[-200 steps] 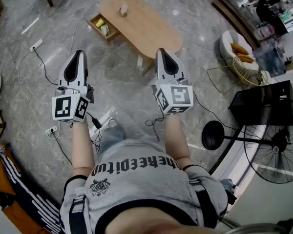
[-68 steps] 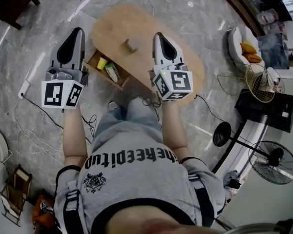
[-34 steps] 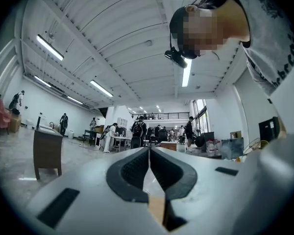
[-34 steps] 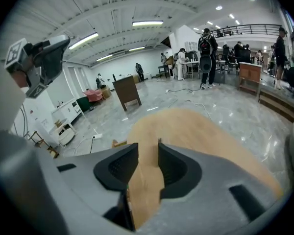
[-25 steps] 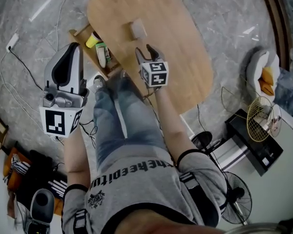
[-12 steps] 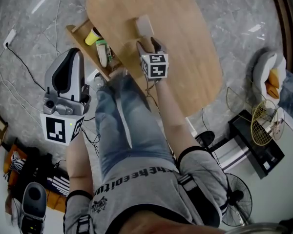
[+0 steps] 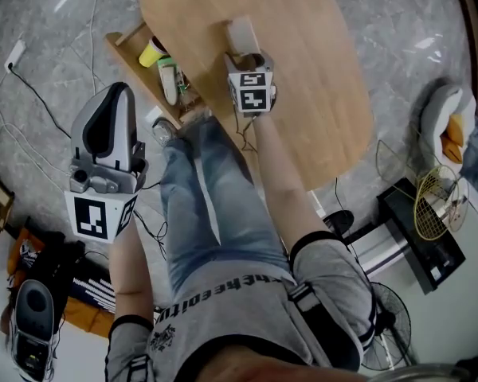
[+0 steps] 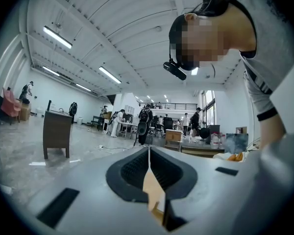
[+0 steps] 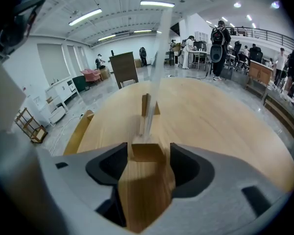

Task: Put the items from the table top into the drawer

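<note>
Standing open at the upper left of the head view, the drawer juts out from the left edge of the oval wooden counter. Two things lie in it: a yellow item toward its upper end and, just below that, a green-and-white bottle laid lengthwise (what the yellow one is cannot be made out). The lower end of the drawer runs in beside the person's knee.

A small wooden block sits on the counter at the top centre of the frame, to the right of the drawer and apart from it. The right gripper tilts down onto the counter with its tips at that block. In the right gripper view its jaws are opening and already stand wide, with the block between their tips. A gap shows on the block's right side, so the pads are not pressing on it.

The left gripper is at the left of the frame, below the drawer and over the grey stone floor. In the left gripper view its jaws meet tip to tip with nothing between them.
</note>
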Available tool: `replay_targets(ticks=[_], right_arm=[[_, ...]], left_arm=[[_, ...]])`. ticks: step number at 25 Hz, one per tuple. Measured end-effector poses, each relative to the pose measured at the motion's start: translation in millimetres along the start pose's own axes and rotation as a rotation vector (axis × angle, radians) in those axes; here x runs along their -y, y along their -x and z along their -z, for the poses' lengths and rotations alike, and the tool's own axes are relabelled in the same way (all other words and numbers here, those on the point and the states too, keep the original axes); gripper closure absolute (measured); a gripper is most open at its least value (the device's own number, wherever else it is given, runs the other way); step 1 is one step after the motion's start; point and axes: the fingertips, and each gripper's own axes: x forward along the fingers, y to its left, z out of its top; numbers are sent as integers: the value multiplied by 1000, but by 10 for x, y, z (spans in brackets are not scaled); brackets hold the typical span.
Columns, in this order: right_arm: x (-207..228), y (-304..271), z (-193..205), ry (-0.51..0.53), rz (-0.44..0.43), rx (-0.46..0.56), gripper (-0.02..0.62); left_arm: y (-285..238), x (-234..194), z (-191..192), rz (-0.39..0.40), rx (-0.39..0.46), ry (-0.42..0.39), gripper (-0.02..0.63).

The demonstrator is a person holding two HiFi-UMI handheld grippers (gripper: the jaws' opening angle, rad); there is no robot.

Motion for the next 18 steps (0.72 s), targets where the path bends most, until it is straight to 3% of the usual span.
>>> replay_targets(ticks=[5, 18], right_arm=[[14, -42, -6, 49, 29, -11, 400], [-89, 169, -43, -2, 33, 74, 408]], left_arm=[[-24, -42, 20, -16, -4, 0, 592], [5, -62, -21, 7, 12, -3, 592]])
